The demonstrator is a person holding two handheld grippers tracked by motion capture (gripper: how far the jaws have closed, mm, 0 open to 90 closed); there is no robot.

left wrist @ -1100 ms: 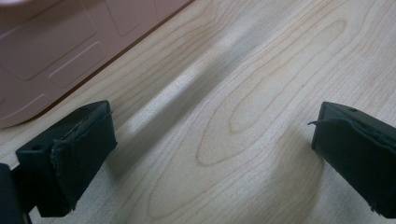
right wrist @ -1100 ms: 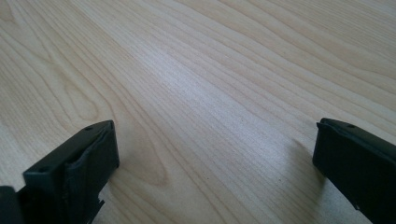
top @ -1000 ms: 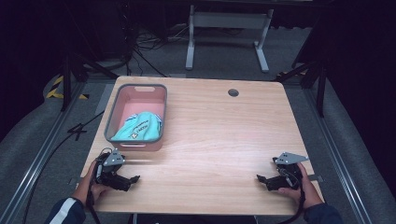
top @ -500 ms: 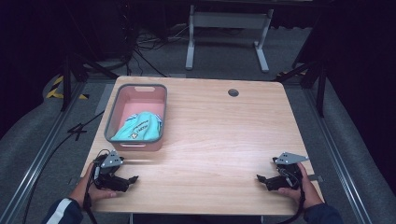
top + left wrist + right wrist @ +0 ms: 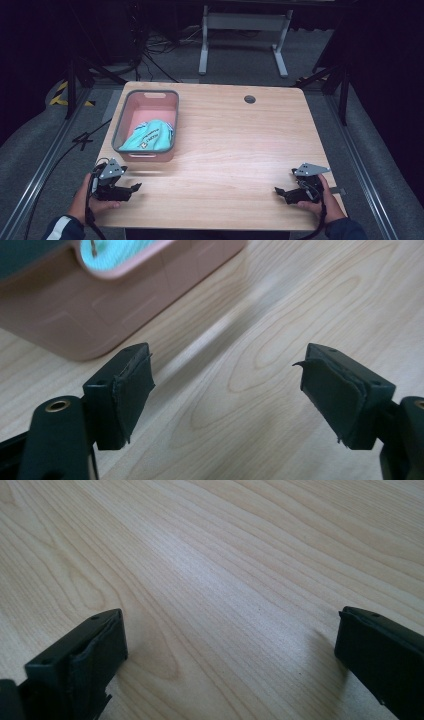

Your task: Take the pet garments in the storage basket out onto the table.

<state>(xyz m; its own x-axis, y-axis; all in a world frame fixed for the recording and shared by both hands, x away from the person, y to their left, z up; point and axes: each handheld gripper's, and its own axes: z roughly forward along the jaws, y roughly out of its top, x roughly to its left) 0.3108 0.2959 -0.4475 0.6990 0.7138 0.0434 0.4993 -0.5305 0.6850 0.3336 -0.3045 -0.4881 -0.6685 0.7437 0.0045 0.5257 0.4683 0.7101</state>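
Note:
A pink bin with a grey rim (image 5: 120,125) stands on the left half of the wooden table (image 5: 235,140), and a turquoise cloth item (image 5: 147,137) lies inside it. My left gripper (image 5: 134,189) hovers near the front left corner, just in front of the bin (image 5: 75,315). Its jaws have just been closing a little, still open (image 5: 225,390), with nothing between them. My right gripper (image 5: 278,191) rests near the front right corner, jaws wide open (image 5: 230,655) over bare wood.
A round cable hole (image 5: 249,99) sits at the back of the table. Behind the table stands a grey metal frame (image 5: 242,30) on dark carpet. Black cables (image 5: 75,145) trail on the floor at the left.
My left gripper has lifted slightly off the table and its jaws have narrowed a little. The right gripper has stayed put.

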